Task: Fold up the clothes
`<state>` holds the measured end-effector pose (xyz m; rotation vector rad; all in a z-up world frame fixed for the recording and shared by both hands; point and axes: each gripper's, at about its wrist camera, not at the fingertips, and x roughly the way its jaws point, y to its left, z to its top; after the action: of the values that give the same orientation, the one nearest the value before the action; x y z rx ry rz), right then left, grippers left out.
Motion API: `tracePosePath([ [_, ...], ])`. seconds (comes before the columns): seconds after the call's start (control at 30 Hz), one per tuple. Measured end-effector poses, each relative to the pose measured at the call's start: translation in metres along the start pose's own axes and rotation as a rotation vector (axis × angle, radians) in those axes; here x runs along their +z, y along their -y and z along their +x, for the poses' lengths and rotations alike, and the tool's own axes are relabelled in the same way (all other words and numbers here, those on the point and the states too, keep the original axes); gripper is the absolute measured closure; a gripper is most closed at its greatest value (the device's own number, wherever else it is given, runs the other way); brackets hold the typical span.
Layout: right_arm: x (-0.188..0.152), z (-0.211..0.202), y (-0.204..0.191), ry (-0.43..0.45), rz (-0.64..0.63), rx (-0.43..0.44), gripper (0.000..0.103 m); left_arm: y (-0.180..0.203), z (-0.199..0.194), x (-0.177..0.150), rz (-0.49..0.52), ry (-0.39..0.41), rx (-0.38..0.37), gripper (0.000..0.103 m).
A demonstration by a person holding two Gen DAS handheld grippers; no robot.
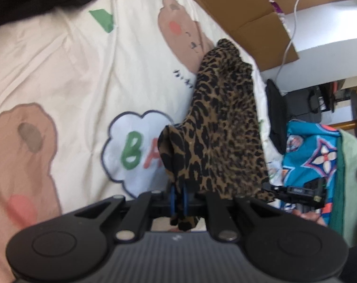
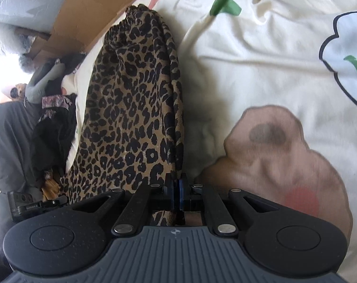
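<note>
Under everything lies the cream bedcover [image 1: 72, 75], printed with brown bears and a cloud; past its far edge I can see flattened cardboard [image 1: 244, 11] and one heap of other clothes [image 2: 51, 122] off to the side. On the cover there is one leopard-print garment [image 1: 225, 122], and it is the only piece I have in hand. It runs straight away from both my claws, its long axis pointing from the fingers out to a gathered, elastic-looking end at the far side, which rests on or just above the cover; I cannot tell which. My left gripper [image 1: 179, 200] is clamped tight on one near corner, cloth bunched between the blue pads and a tail hanging behind them. My right gripper [image 2: 176, 193] is likewise pinched closed on the near edge's other corner, with no gap showing. So: two claws, two corners, one garment, both equally near its close end. I judge the next fold must carry this near edge forward along that axis toward the gathered end.
</note>
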<state>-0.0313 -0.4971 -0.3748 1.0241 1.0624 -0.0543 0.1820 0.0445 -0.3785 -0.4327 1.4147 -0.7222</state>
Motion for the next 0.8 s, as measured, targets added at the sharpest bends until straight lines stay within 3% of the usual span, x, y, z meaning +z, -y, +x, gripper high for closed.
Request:
tracePosePath([
  [0.27, -0.001, 0.010, 0.001, 0.000, 0.004, -0.080, 0.096, -0.015, 0.024, 0.005, -0.069, -0.027, 0.141, 0.090],
  [0.4, 0.004, 0.003, -0.002, 0.035, 0.003, -0.102, 0.088, -0.012, 0.019, 0.011, -0.066, -0.015, 0.208, 0.077],
  [0.47, 0.007, -0.003, -0.003, 0.067, 0.006, -0.106, 0.087, -0.011, 0.009, 0.016, -0.080, 0.005, 0.251, 0.061],
  [0.5, 0.010, -0.006, -0.003, 0.085, 0.006, -0.109, 0.087, -0.011, 0.004, 0.020, -0.098, 0.020, 0.263, 0.061],
  [0.6, 0.018, -0.017, -0.007, 0.151, -0.012, -0.106, 0.086, -0.004, -0.011, 0.038, -0.106, 0.069, 0.241, 0.061],
  [0.67, 0.024, -0.021, -0.009, 0.194, -0.025, -0.103, 0.080, 0.009, -0.016, 0.052, -0.059, 0.083, 0.248, 0.061],
  [0.8, 0.034, -0.025, -0.012, 0.253, -0.056, -0.092, 0.080, 0.034, -0.014, 0.075, 0.026, 0.085, 0.240, 0.061],
])
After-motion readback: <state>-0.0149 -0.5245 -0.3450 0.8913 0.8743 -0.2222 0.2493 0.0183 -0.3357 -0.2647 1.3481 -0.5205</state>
